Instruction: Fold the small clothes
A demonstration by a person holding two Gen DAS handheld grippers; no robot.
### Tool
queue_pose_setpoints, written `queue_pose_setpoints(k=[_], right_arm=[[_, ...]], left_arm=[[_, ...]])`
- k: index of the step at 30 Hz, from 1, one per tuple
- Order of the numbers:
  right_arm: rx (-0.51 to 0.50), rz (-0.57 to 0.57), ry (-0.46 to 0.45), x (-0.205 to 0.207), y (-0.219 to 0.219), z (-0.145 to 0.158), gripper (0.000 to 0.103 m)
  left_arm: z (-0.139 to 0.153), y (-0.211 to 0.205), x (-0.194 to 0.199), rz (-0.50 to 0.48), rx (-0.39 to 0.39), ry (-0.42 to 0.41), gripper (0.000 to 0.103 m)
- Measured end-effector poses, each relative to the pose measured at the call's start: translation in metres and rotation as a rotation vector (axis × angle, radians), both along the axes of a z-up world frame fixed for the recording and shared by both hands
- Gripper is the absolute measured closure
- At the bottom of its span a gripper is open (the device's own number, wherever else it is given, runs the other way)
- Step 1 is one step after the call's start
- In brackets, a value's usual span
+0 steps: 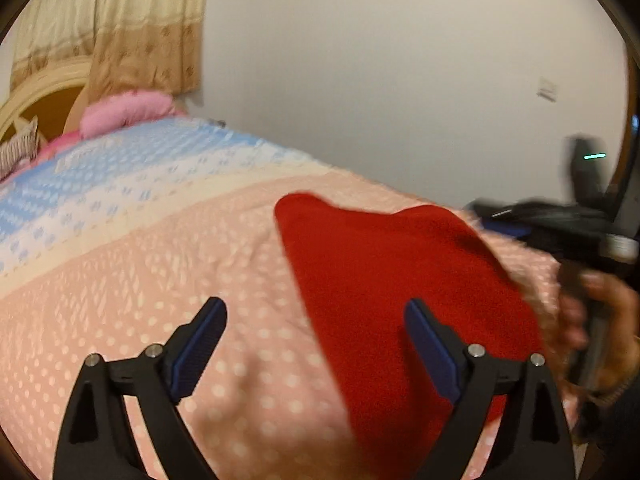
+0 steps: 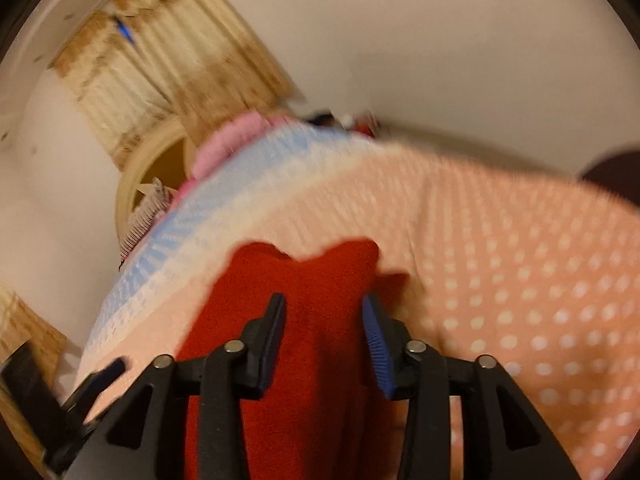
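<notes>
Red garment (image 2: 304, 320) blurred, near end hidden behind right tongs (image 2: 324, 320).

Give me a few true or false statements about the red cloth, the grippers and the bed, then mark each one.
1. The red cloth lies on a pink dotted bedspread. True.
2. The left gripper is clamped on the cloth. False: its jaws are wide open, holding nothing.
3. The right gripper is open over the cloth. True.
4. The pillow is green. False: it is pink.
</notes>
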State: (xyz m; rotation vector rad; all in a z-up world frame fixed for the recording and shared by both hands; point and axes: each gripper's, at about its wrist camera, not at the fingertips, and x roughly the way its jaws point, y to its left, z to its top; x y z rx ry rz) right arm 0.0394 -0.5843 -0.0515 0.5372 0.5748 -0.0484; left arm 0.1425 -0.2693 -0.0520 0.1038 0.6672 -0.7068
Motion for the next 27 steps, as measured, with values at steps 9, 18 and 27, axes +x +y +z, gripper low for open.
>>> queue_pose_setpoints(k=[9, 18, 27], right_arm=[[-0.021, 0.237, 0.118, -0.013, 0.055, -0.028, 0.059], [-0.060, 0.169, 0.058, -0.035, 0.058, -0.016, 0.057], [-0.348, 0.023, -0.043, -0.084, 0.089, 0.035, 0.046]], left_arm=[[-0.037, 0.002, 0.006, 0.037, 0.030, 0.081, 0.005], [-0.017, 0.023, -0.023, 0.080, -0.009, 0.040, 0.005], [0.030, 0.046, -0.061, 0.065, -0.090, -0.061, 0.004]])
